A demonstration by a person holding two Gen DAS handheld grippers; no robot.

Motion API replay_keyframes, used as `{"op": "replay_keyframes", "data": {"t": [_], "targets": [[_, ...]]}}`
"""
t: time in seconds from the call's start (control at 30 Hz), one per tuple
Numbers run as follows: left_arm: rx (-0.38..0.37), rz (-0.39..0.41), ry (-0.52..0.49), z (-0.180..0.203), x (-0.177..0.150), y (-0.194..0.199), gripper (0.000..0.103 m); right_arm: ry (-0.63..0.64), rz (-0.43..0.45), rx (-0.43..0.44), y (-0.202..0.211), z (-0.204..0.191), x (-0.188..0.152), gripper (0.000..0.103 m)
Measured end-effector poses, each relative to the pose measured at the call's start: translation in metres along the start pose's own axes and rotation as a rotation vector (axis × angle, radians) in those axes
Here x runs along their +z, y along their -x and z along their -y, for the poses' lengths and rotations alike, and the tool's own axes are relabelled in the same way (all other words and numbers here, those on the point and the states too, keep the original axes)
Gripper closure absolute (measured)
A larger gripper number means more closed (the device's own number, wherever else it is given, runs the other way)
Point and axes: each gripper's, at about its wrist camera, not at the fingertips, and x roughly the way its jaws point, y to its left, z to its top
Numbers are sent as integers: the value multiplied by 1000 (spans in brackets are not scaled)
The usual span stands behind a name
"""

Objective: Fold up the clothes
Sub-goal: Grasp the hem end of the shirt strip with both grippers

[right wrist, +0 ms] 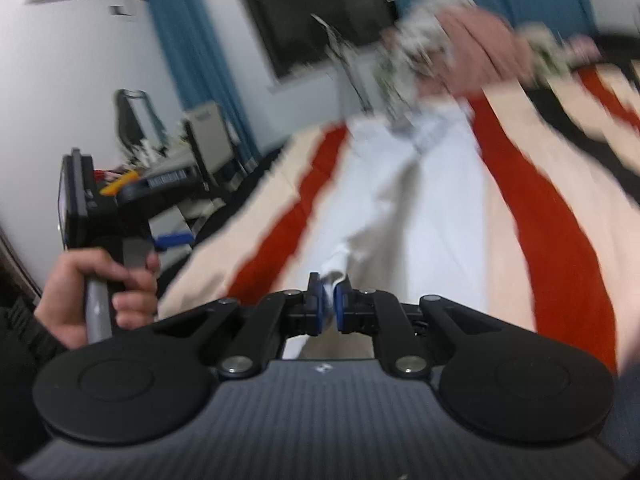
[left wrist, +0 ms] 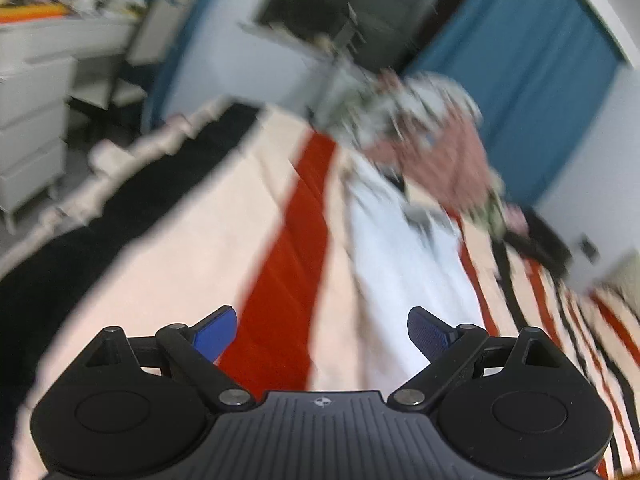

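A white garment (right wrist: 420,184) lies stretched along the striped bed cover (right wrist: 560,208). My right gripper (right wrist: 328,300) is shut on its near end, the cloth pinched between the blue pads. In the left wrist view the white garment (left wrist: 400,240) runs from the far pile toward my left gripper (left wrist: 322,334), which is open and empty above the bed, its blue fingers (left wrist: 216,332) wide apart. The left gripper also shows in the right wrist view (right wrist: 172,236), held in a hand at the left. Both views are blurred.
A heap of pink and floral clothes (left wrist: 432,136) lies at the far end of the bed, also seen in the right wrist view (right wrist: 472,44). White drawers (left wrist: 32,120) and a chair (left wrist: 132,72) stand left. Blue curtains (left wrist: 520,48) and a dark window (right wrist: 304,4) are behind.
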Motion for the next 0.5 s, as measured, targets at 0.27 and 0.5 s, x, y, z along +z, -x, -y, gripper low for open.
{"op": "replay_keyframes", "data": {"t": [0.27,0.5], "targets": [[-107,-285,77,13,-55,-38,12,-241,-71,-42,16,58,-2,35],[-127,-370,131,8,-74,-47,25,-471,-141,-89,-31,111,26,37]]}}
